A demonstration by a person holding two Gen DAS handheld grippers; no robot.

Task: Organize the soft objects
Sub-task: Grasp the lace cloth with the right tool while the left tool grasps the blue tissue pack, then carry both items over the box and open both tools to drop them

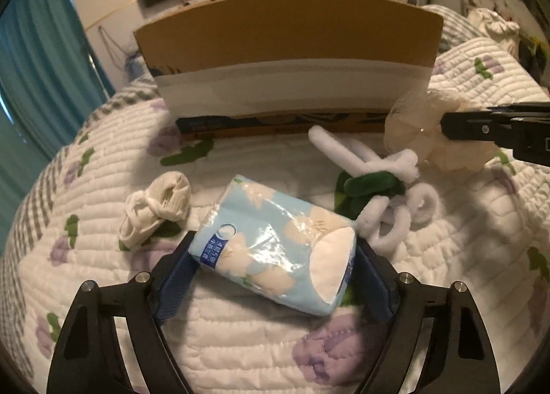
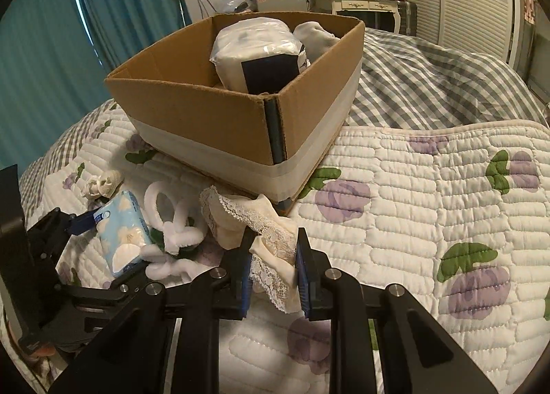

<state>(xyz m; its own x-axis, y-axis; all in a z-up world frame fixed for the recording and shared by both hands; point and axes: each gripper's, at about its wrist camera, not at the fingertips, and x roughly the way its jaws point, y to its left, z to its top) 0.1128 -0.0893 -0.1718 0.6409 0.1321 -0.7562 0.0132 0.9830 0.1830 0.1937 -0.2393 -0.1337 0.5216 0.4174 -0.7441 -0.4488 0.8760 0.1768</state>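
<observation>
The left gripper is squeezing a tissue pack on the bed; the right gripper is pinching what looks like lace cloth near the box.

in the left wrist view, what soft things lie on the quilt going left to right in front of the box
rolled white sock → tissue pack in the left gripper → white fuzzy twisted wire → cream lace cloth in the right gripper

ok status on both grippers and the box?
Left gripper closed on tissue pack, on the quilt. Right gripper clamped on lace cloth. Cardboard box open, partly filled. White fuzzy loops and socks loose nearby.
</observation>
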